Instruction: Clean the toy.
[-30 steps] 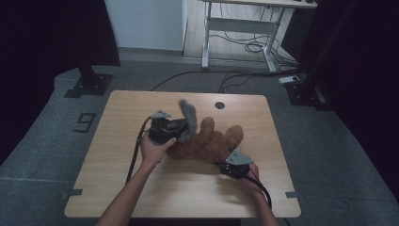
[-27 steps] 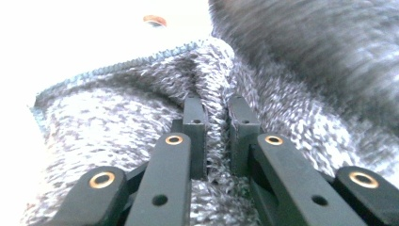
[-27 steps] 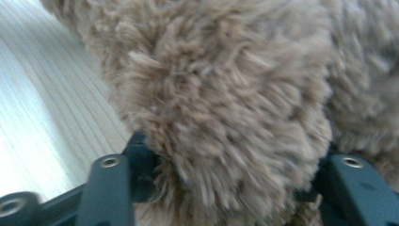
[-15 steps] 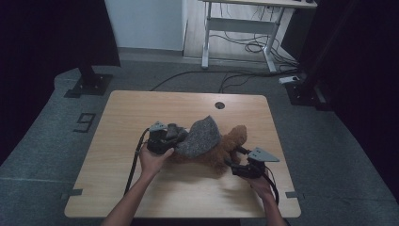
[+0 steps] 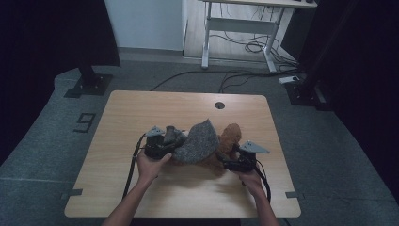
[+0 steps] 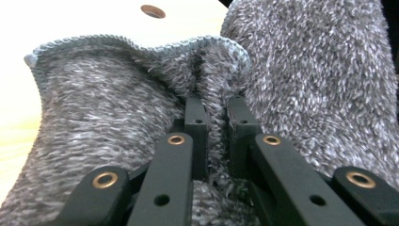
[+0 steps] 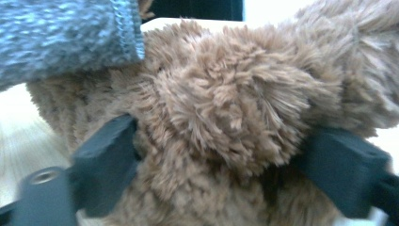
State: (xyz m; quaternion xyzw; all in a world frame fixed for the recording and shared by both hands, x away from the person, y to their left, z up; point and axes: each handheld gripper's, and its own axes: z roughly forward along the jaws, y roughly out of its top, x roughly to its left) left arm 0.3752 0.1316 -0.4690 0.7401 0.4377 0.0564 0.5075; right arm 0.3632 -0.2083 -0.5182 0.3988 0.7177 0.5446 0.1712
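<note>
Grey fleece cloth being draped over brown plush toy at mid-counter.
Left tool is clamping the cloth's hem; right tool, jaws closing, is straddling the plush. Next: pulling cloth across.

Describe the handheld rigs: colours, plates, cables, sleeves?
Both claws are black: left claw, right claw. Each carries a grey three-cornered plate on top and trails a black cable. Brass-coloured rivets stud the linkages. Forearms bare, no sleeves.
</note>
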